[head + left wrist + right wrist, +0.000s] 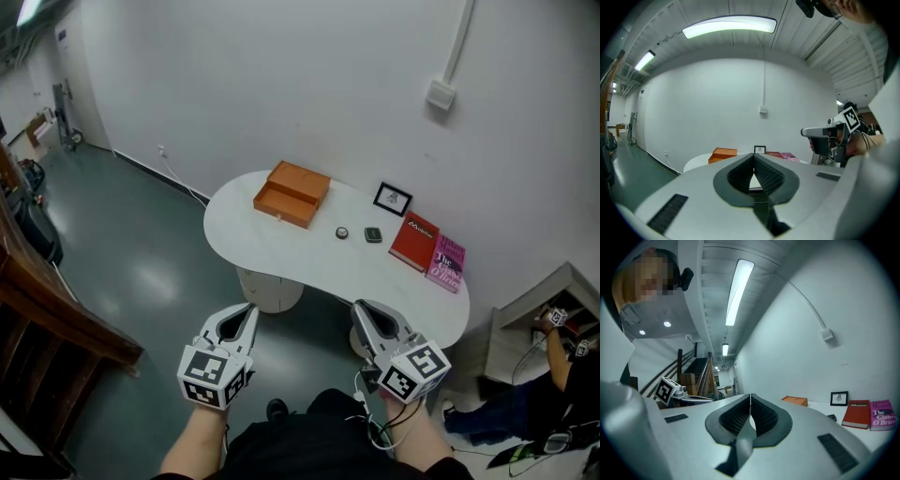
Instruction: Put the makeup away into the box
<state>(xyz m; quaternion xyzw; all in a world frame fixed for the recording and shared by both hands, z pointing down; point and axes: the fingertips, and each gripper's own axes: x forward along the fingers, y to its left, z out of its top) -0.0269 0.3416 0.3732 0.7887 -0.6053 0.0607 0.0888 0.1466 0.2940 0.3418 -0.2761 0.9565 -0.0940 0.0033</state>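
An orange box (291,194) with its drawer pulled out stands at the far left of a white table (281,248). Two small makeup pieces lie mid-table: a round compact (342,232) and a dark square one (373,234). My left gripper (249,307) and right gripper (360,306) hang side by side short of the table's near edge, both shut and empty. From the left gripper view the orange box (723,153) shows beyond the shut left gripper (753,157). The right gripper view shows the right gripper (750,397) shut, the box (795,401) and a dark makeup piece (831,417) beyond it.
A small picture frame (393,198), a red book (414,241) and a pink book (446,262) lie at the table's right. A wooden stair rail (56,309) stands at the left. Another person (562,375) crouches by a shelf at the right.
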